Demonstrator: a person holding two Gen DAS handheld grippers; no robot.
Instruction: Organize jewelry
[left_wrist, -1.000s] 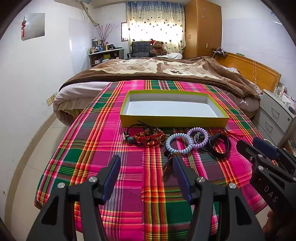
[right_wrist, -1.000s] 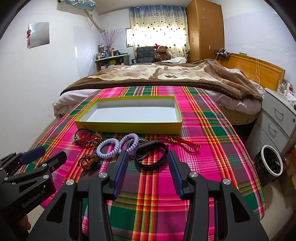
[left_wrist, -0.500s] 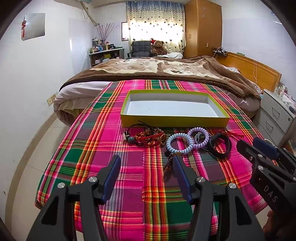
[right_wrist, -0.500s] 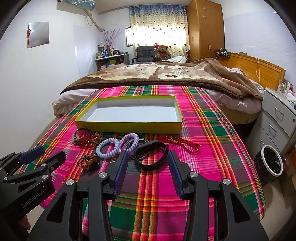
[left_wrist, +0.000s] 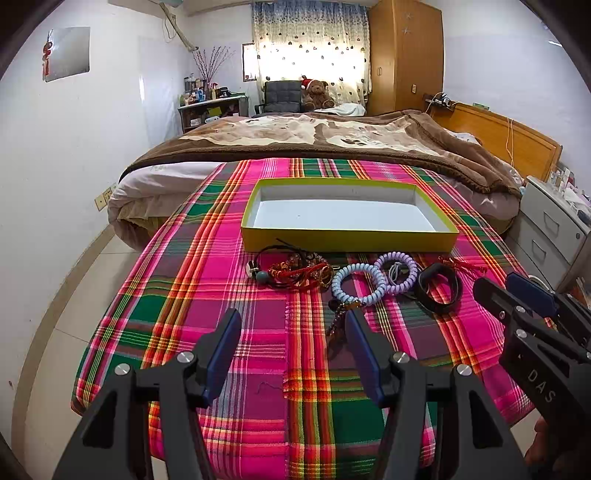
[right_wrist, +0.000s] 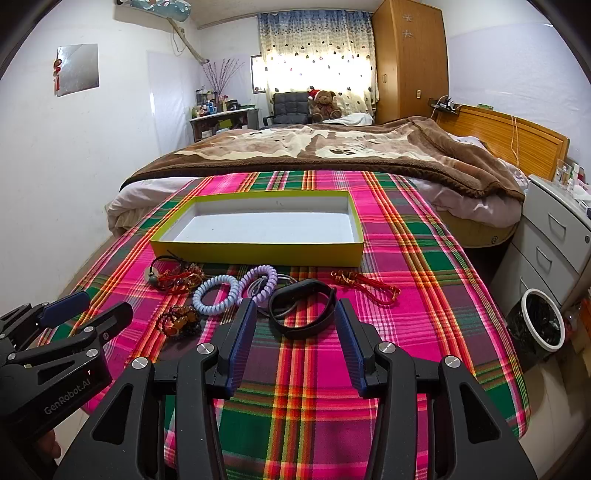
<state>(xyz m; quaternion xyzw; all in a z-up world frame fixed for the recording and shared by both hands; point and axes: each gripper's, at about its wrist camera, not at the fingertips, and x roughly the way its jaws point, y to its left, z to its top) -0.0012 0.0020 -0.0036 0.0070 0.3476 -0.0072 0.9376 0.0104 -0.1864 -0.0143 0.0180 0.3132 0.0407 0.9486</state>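
On the plaid cloth (right_wrist: 424, 288), both the left gripper (left_wrist: 291, 334) and right gripper (right_wrist: 295, 325) hover spread, empty, before the yellow tray (right_wrist: 258, 251).

2 wrist fisheyes, low over plaid cloth (left_wrist: 221, 280), facing bedward, both sharing yellow tray (right_wrist: 258, 254)

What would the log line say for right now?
left gripper: open, holds nothing | right gripper: open, near black band | yellow box: nothing inside | bracelets on cloth, none moved yet
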